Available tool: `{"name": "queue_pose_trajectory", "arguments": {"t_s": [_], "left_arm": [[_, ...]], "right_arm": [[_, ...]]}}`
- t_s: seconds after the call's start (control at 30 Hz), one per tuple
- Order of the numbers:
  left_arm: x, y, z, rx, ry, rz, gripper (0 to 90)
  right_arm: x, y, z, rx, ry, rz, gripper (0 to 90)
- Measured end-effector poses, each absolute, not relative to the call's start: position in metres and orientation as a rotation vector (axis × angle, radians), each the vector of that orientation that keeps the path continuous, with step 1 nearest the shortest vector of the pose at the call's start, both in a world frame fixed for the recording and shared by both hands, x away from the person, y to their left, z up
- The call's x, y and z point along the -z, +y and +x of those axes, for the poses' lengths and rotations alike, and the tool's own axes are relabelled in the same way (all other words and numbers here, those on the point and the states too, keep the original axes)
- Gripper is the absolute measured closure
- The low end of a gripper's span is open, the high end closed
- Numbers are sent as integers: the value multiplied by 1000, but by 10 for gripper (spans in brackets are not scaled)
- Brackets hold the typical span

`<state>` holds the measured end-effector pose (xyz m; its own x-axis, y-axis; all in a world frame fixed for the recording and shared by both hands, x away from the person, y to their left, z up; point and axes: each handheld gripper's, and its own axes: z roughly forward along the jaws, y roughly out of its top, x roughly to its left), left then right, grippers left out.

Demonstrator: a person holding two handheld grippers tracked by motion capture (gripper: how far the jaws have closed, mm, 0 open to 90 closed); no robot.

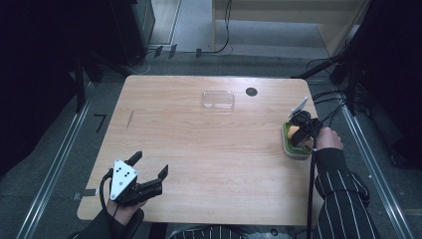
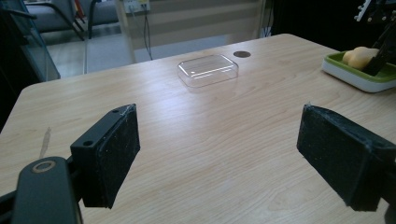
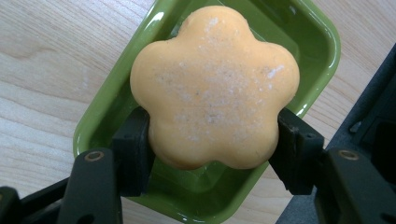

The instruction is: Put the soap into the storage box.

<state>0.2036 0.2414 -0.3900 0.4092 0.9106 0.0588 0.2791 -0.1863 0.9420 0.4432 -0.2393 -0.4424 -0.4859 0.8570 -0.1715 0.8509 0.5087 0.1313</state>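
We see the right gripper [image 3: 212, 140] squeezing a yellow flower-shaped soap [image 3: 212, 88] from both sides. The soap sits over a green dish [image 3: 112, 102] on the wooden table [image 1: 199, 149], at the right side of the high view. The left gripper [image 1: 149, 167] rests at the lower left of that view. Its jaws stand wide apart with nothing between them. A clear lid [image 1: 218, 99] lies near the table's far edge, just beside a dark round spot [image 1: 251, 91].
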Motion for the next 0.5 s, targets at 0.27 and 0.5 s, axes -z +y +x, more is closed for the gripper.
{"name": "queue_pose_trajectory", "arguments": {"t_s": [0.27,0.5], "left_arm": [[390,241,204,-818,1050,1699,137],[390,242,203,-818,1050,1699,137]], "right_arm": [[447,-238,444,6,2552,1439,398],[447,-238,443,4,2552,1439,374]]}}
